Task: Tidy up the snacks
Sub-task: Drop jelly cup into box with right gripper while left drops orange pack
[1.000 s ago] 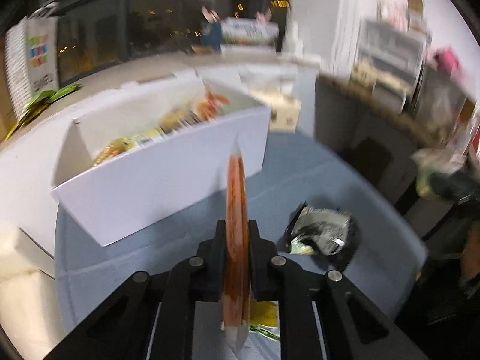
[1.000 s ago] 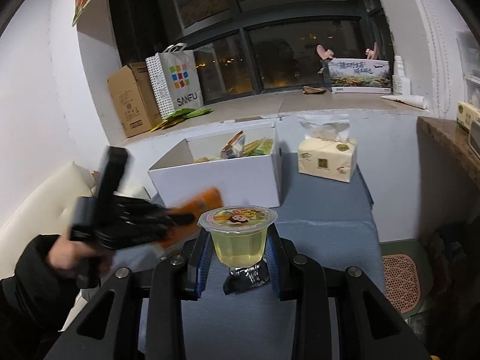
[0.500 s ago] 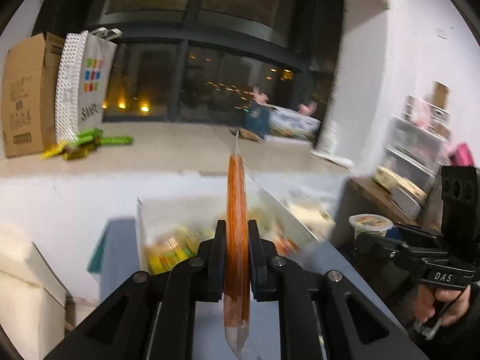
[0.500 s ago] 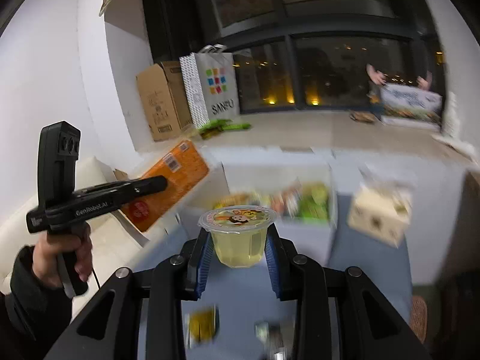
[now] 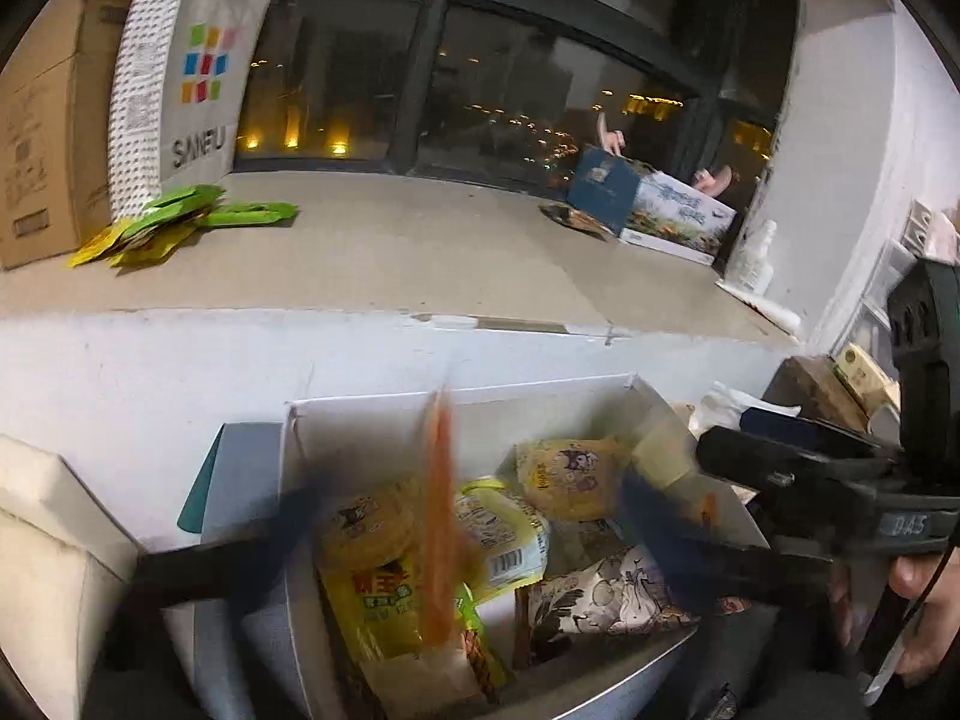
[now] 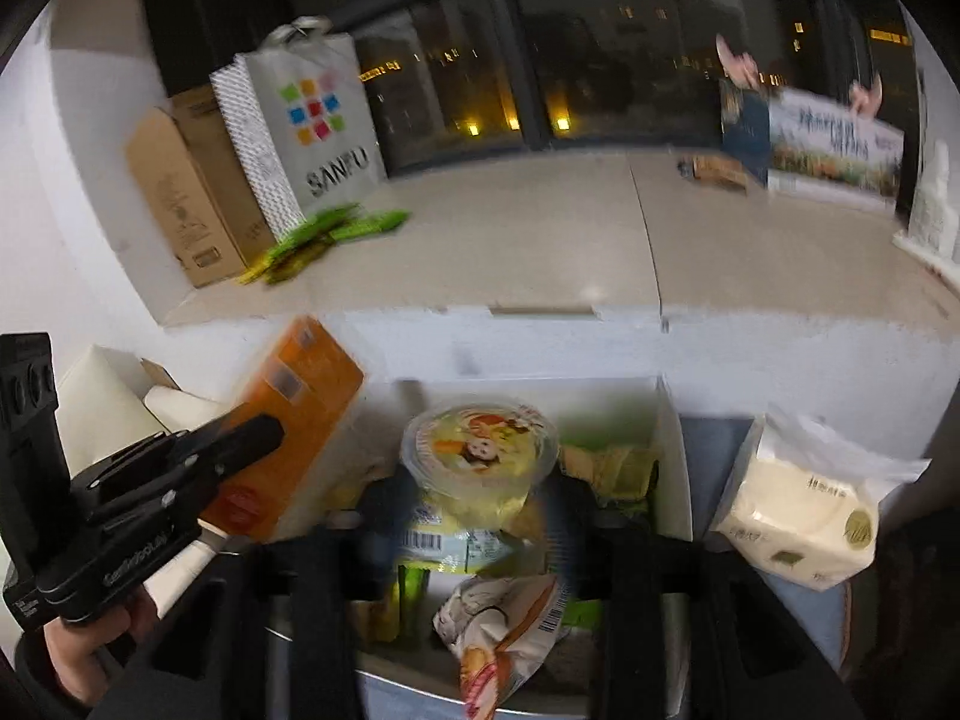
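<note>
Night windows and a pale stone sill fill the background; below it sits the white box (image 5: pixel 372 420) of snacks, on the blue-grey counter (image 5: pixel 234 474).

Left gripper (image 5: pixel 441 546): my fingers are blurred and look spread in the left wrist view. In the right wrist view they pinch the orange packet (image 6: pixel 288 432) near its lower edge. I cannot tell if the grip is firm. The packet hangs over the box's left side. Judged flat, light and fairly stiff; an edge pinch suits it.

Right gripper (image 6: pixel 474 516): my fingers are narrow around the jelly cup (image 6: pixel 477 450), which is directly above the packets in the box. Judged: thin plastic wall, foil lid, liquid weight, a bit slippery. Hold at the mid wall under the rim, with modest squeeze, and keep it upright.

Soft pillow packs (image 5: pixel 564 468) below will yield under either item.
</note>
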Available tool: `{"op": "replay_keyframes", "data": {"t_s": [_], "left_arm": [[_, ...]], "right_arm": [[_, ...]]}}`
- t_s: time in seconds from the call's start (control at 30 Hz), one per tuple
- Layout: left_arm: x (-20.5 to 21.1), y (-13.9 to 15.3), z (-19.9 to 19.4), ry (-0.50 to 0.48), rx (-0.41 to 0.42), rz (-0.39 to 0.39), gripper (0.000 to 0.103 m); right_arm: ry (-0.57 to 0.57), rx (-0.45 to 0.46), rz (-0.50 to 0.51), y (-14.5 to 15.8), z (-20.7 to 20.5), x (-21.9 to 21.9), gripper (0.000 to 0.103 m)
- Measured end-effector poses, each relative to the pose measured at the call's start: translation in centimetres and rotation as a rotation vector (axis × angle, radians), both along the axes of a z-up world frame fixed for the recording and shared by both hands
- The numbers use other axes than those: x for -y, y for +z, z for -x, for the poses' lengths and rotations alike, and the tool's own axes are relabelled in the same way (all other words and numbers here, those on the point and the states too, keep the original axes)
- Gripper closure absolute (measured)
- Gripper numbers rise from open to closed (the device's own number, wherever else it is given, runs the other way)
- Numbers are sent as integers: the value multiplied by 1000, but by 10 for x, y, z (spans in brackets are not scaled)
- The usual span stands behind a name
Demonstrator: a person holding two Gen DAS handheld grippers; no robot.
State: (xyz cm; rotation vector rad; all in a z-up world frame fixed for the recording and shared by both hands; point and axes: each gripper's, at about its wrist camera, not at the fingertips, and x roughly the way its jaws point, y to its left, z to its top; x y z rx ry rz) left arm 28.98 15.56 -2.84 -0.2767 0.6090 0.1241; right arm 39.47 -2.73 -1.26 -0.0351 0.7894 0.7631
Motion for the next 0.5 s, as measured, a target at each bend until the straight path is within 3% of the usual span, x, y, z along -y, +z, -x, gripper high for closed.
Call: {"op": "replay_keyframes", "data": {"t_s": [0.03,0.23,0.37,0.5], "left_arm": [[1,2,7,4,15,-12,0],[23,25,60,-22,103,-95,0],[50,43,116,-38,186,-165,0],[73,49,170,-65,228,-182,0]], "right_arm": [[-12,-16,-7,-2,-3,2,0],[-8,91,-59,15,24,24,0],[22,233,-49,42,73,41,0],[32,392,-34,64,135,69,0]]}}
